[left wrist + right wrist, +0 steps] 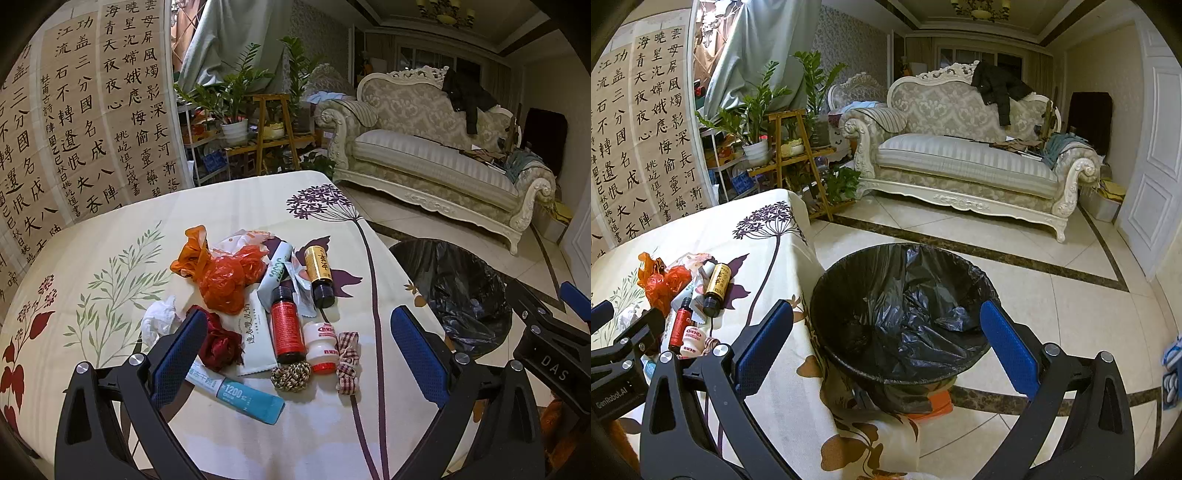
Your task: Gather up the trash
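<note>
Both hand-held tools are empty: the left gripper (pixel 299 354) hangs with its blue-padded jaws spread wide over the litter, and the right gripper (pixel 886 343) is just as wide open above the round bin lined with a black plastic bag (pixel 905 314), which stands on the tiled floor just beside the table's corner. The trash sits in one tight heap on the cream flower-printed tablecloth (pixel 236 206): a crumpled orange plastic bag (pixel 221 273), a white tissue wad (pixel 160 319), a dark red foil ball (pixel 219 343), a red-labelled dark bottle (pixel 287 325), a gold-labelled brown bottle (pixel 319 273), a small white drink bottle with a red cap (pixel 321 347), a teal-and-white tube (pixel 236 395), a braided rope knot (pixel 291 374) and a checked ribbon (pixel 347 362). The risk, as I judge it, lies in that crowding: jaws closing on one piece may nudge the bottles lying beside it into a roll toward the edge, and light film could slip out before reaching the bin.
</note>
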A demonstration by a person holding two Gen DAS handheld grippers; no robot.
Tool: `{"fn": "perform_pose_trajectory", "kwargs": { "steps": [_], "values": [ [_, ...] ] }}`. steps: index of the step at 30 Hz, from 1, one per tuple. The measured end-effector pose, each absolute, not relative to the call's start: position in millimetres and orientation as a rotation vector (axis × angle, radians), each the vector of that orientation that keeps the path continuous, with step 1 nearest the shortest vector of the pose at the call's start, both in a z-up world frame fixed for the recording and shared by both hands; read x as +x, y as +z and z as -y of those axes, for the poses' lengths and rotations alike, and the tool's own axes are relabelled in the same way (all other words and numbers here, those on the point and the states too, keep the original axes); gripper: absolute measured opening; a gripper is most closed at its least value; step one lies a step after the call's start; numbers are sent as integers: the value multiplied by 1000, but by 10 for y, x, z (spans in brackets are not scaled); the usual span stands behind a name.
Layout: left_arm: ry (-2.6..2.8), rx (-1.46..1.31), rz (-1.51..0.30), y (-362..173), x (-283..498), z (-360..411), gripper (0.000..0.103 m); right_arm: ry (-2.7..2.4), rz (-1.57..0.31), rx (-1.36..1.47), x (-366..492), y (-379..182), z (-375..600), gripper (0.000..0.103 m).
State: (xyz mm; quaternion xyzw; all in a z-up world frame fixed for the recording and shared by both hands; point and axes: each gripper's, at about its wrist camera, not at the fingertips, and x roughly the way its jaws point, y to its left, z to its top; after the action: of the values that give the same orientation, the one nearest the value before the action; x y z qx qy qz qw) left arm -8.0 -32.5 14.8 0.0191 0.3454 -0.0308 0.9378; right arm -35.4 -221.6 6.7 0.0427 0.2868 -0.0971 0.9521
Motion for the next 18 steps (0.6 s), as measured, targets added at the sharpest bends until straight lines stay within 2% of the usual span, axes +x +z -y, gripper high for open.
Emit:
{"fn": "perform_pose_trajectory", "kwargs": {
  "steps": [18],
  "values": [
    [-70, 45, -709, 114, -97, 408, 97, -196, -604, 87, -350, 34, 2223, 99]
  ]
}}
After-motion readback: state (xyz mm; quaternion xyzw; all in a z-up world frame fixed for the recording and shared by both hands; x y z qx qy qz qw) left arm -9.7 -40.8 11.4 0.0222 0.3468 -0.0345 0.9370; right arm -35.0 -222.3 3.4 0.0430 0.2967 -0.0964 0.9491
